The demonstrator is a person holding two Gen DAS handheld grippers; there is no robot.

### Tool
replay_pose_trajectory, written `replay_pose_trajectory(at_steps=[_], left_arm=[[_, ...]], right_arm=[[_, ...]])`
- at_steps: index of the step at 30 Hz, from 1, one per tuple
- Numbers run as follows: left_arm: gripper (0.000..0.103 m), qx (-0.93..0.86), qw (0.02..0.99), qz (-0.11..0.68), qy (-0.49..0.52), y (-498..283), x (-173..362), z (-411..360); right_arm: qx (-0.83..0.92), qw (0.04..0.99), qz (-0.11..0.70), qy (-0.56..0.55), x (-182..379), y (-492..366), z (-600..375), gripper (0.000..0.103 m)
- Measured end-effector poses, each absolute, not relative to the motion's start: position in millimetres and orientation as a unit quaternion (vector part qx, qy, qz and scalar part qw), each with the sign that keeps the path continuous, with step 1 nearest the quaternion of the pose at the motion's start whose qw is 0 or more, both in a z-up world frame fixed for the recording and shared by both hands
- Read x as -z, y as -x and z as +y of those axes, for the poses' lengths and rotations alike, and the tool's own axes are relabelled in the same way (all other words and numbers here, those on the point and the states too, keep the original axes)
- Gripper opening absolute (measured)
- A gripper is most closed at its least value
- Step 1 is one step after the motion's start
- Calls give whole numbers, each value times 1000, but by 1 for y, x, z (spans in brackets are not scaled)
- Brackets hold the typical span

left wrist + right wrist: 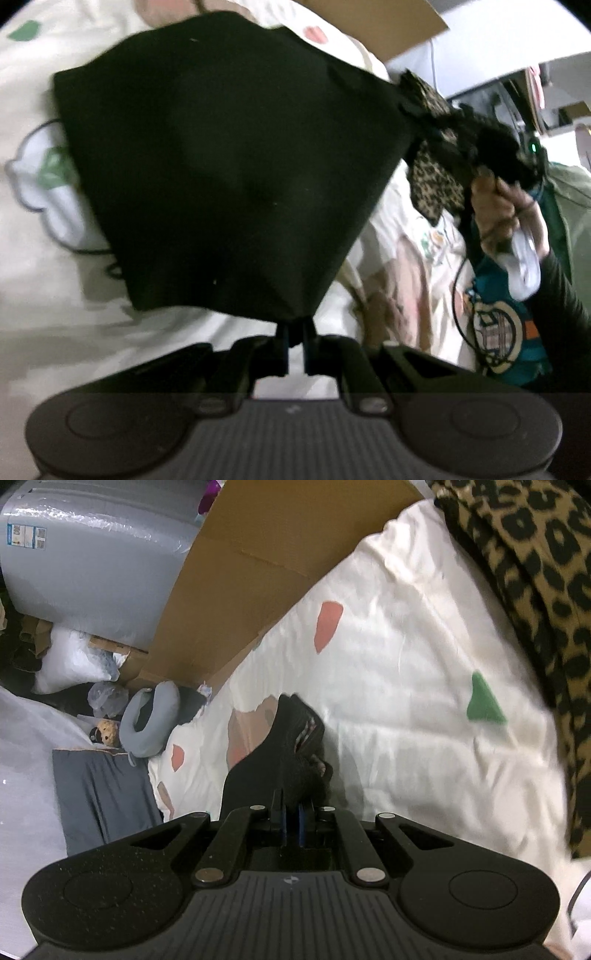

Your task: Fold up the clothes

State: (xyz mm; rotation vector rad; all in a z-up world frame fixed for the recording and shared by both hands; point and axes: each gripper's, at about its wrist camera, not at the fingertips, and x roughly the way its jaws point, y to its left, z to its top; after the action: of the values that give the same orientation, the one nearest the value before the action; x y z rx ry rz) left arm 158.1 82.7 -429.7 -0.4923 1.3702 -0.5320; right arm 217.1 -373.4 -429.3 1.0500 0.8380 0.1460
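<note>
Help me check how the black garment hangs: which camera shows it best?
The left wrist view: the black garment spreads wide there, stretched between the left gripper and the right gripper by the hand. The right wrist view shows only a bunched corner pinched in the right gripper.

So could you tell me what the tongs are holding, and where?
Both tongs, left and right, pinch the black garment at separate points along its edge.

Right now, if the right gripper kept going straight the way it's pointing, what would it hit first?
Beyond the black garment clamped in the right gripper, probably the white patterned bedspread just ahead. Depth is hard to judge in this fisheye view; the cardboard sheet looks farther off.
</note>
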Motion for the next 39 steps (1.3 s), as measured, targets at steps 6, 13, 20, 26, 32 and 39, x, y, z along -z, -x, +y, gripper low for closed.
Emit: replay_pose_trajectory(at_steps=[6, 13, 20, 26, 32, 39], left_arm=[[6, 253, 694, 636, 224, -169, 433, 49], [6, 255, 684, 644, 230, -173, 434, 17], [6, 248, 680, 647, 241, -168, 443, 1], [6, 240, 667, 663, 241, -165, 462, -3], [4, 264, 653, 680, 203, -164, 459, -11], [31, 287, 684, 653, 151, -186, 421, -1]], right_arm=[[-56, 790, 392, -468, 427, -231, -385, 4], [-33, 794, 397, -459, 429, -242, -399, 4], [-15, 794, 402, -455, 436, -247, -408, 4], [7, 790, 413, -454, 455, -250, -414, 4], [30, 785, 423, -451, 468, -250, -418, 9], [26, 787, 411, -459, 458, -238, -422, 38]])
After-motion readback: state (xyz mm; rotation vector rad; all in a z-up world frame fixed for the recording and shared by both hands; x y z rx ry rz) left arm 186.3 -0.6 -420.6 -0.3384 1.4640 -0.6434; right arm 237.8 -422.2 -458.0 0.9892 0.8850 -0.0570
